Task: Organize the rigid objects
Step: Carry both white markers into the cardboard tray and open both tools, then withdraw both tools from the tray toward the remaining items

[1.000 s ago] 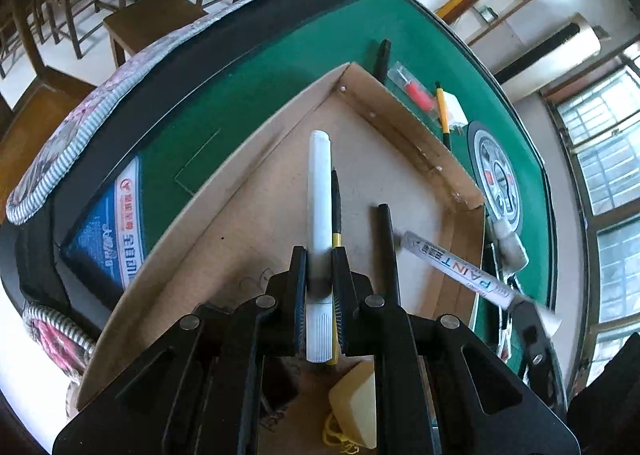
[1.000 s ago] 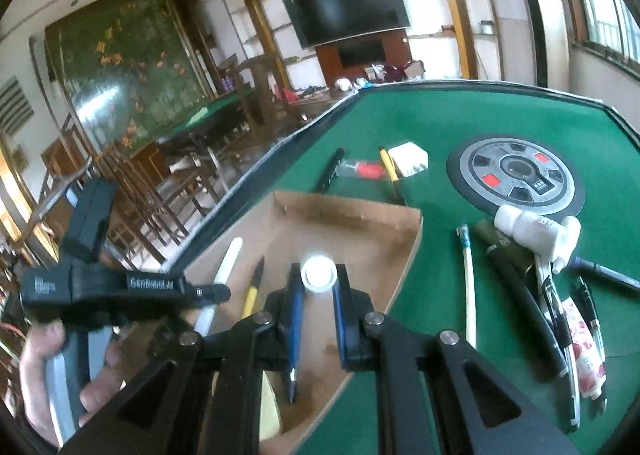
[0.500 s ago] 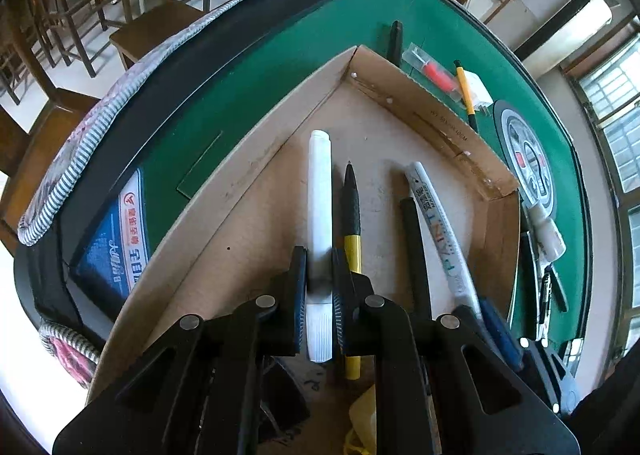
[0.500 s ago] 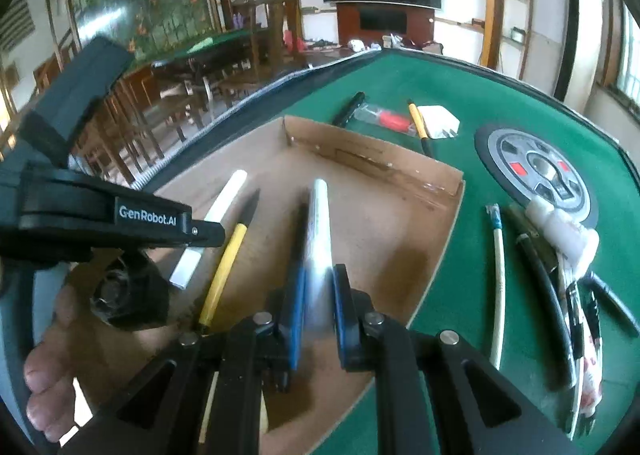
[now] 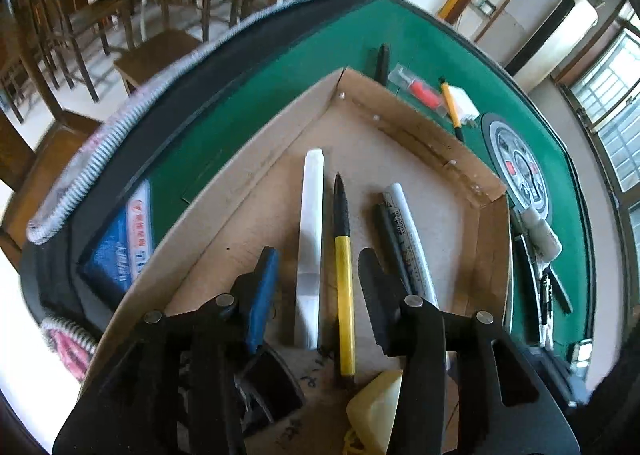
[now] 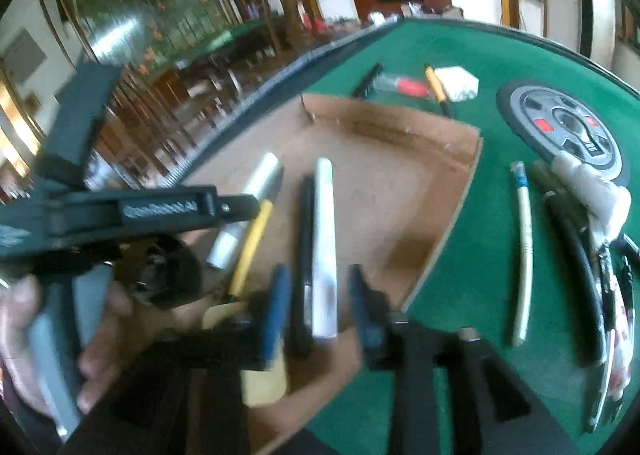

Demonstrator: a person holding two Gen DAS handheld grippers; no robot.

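A shallow cardboard tray (image 5: 420,135) lies on the green felt table (image 5: 280,67). On its floor, side by side, lie a white marker (image 5: 312,235), a yellow-and-black pen (image 5: 344,275), a black pen (image 5: 390,239) and a silver paint marker (image 5: 404,231). My left gripper (image 5: 318,287) is opening. The white marker and the yellow pen lie loose between its jaws, untouched. My right gripper (image 6: 320,303) is opening too, over the paint marker (image 6: 325,239) and black pen (image 6: 306,255), with gaps on both sides.
Beyond the tray's far wall lie a black pen (image 6: 368,79), a red item in a clear pack (image 6: 404,85) and a white block (image 6: 456,83). A round grey disc (image 6: 560,131), a white tube (image 6: 524,255) and several pens sit to the right. A hand (image 6: 100,315) holds the left gripper.
Both grippers were shut, the left on the white marker, the right on the paint marker. The right lowered its marker beside the black pen. Both have opened, and the markers rest in the tray.
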